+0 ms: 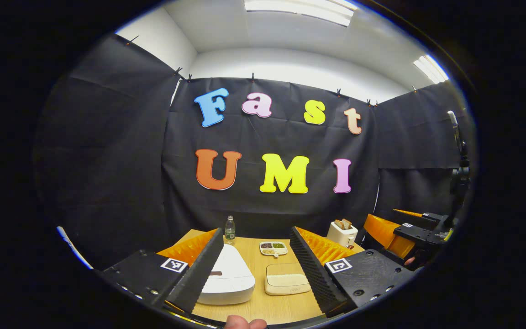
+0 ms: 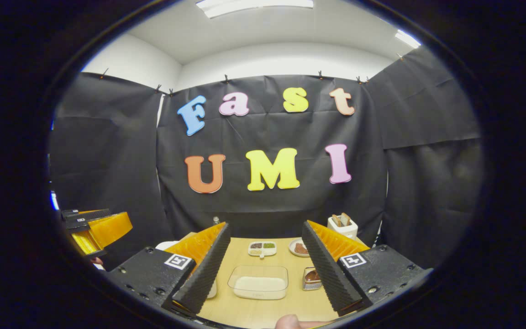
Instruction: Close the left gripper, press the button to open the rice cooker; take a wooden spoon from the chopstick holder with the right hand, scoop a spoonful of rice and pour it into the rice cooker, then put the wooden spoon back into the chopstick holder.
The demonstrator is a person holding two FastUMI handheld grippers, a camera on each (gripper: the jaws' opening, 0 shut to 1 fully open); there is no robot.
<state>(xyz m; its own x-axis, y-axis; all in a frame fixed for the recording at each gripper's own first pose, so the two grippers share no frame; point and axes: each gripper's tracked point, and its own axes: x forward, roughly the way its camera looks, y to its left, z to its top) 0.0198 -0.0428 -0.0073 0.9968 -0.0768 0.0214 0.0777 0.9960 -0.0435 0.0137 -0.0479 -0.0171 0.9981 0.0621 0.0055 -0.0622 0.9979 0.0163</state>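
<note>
Here the left gripper point(image 1: 256, 265) has its jaws wide apart with nothing between them, held above the near edge of the table point(image 1: 263, 306). Through the gap, in the left gripper view, the white rice cooker point(image 1: 226, 276) sits with its lid down, partly behind the left finger, and just to its right lies the rice box point(image 1: 286, 278), clear-walled and filled with white rice. Beyond them are a divided dish point(image 1: 273, 248) of grains, a bottle point(image 1: 229, 228) at the back edge and a toaster point(image 1: 341, 232) holding bread at the far right.

The right gripper point(image 2: 266, 269) also stands open and empty, off to the right of the left one. In the right gripper view the rice box lies straight ahead between its fingers, with a small container point(image 2: 312, 278) just to its right and a plate point(image 2: 298, 247) farther back.
</note>
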